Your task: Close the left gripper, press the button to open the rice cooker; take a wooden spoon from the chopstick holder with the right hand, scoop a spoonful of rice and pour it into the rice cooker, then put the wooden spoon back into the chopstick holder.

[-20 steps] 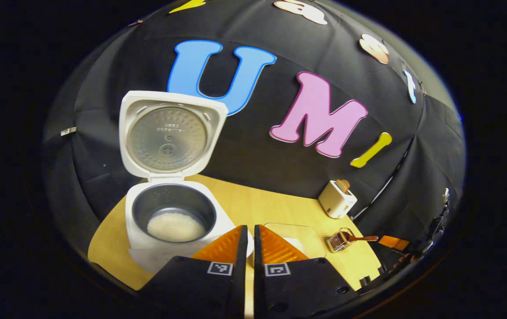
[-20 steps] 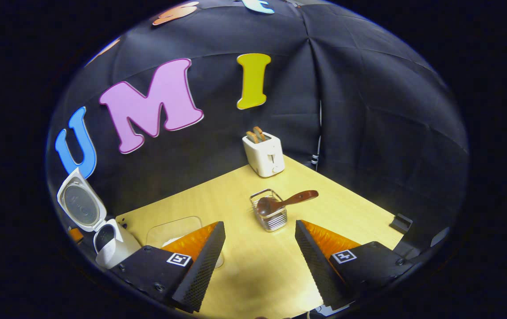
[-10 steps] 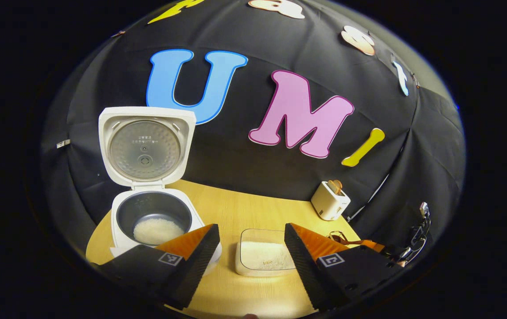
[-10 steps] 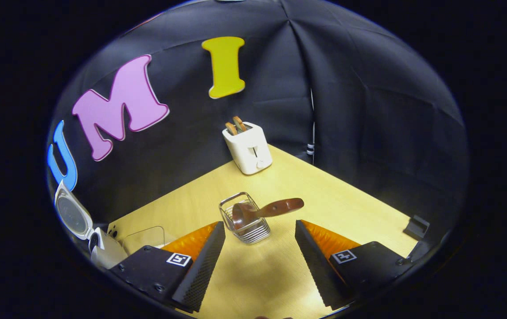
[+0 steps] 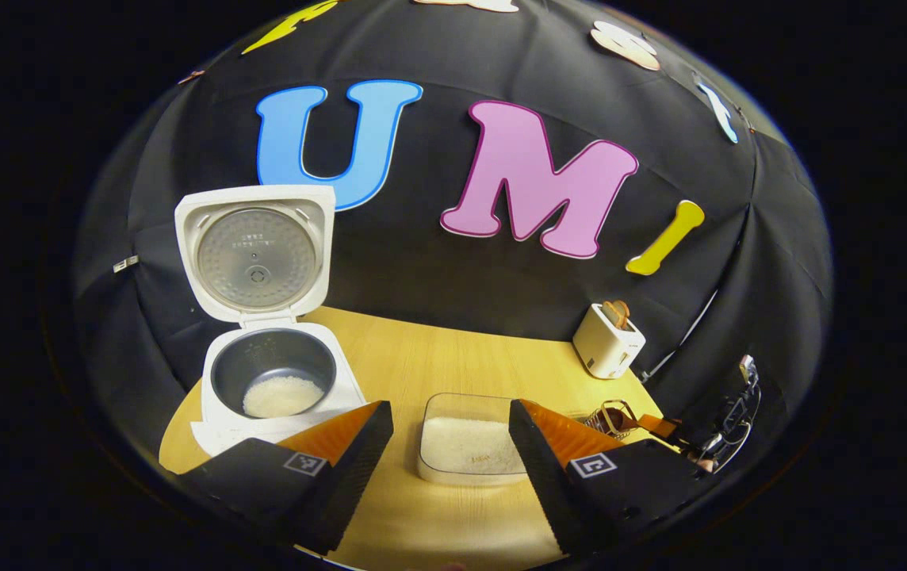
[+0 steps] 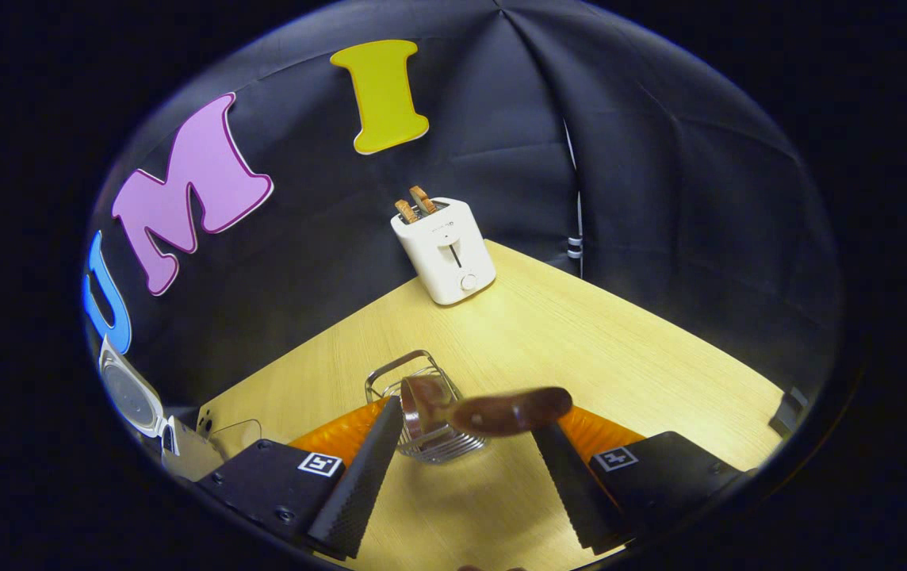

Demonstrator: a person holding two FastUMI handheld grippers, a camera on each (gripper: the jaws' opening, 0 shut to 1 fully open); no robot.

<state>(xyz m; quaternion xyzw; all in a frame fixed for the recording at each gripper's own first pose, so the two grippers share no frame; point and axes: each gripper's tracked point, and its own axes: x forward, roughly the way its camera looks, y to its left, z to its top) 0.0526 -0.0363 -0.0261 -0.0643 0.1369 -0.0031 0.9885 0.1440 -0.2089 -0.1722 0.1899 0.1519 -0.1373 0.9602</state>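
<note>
the left tongs [image 5: 451, 444] are found wide apart now, where a second ago they were nearly shut; since half a second ago they have hardly altered. the cooker [image 5: 273, 373] is seen with its lid [image 5: 254, 252] up and a patch of rice in the pot, so the button step is judged done and the left tongs are taken to be idle, drawn back from the cooker. nothing is held between them. the rice tray [image 5: 465, 446] is seen between their fingers but beyond them, on the table [image 5: 438, 357].

the right tongs [image 6: 465, 444] are kept wide open across all three moments, yet the holder [image 6: 420, 416] and the spoon [image 6: 501, 411] have grown and slid down toward the fingers, so an approach to the spoon is being made. the spoon is not yet gripped.

in the right gripper view the spoon's bowl is seen inside the wire holder, and its handle is thrust out toward the right finger, blurred, with its end just above that finger's tip. the handle is placed between the two fingers in the picture, nearer the right one; whether it is touched cannot be told. the holder is set just beyond the left finger's tip. the toaster [image 6: 445, 247] is left well behind, by the wall.

a small further advance and a closing on the handle are judged to be what is called for next; a grip too near the end could let the spoon tip.
</note>
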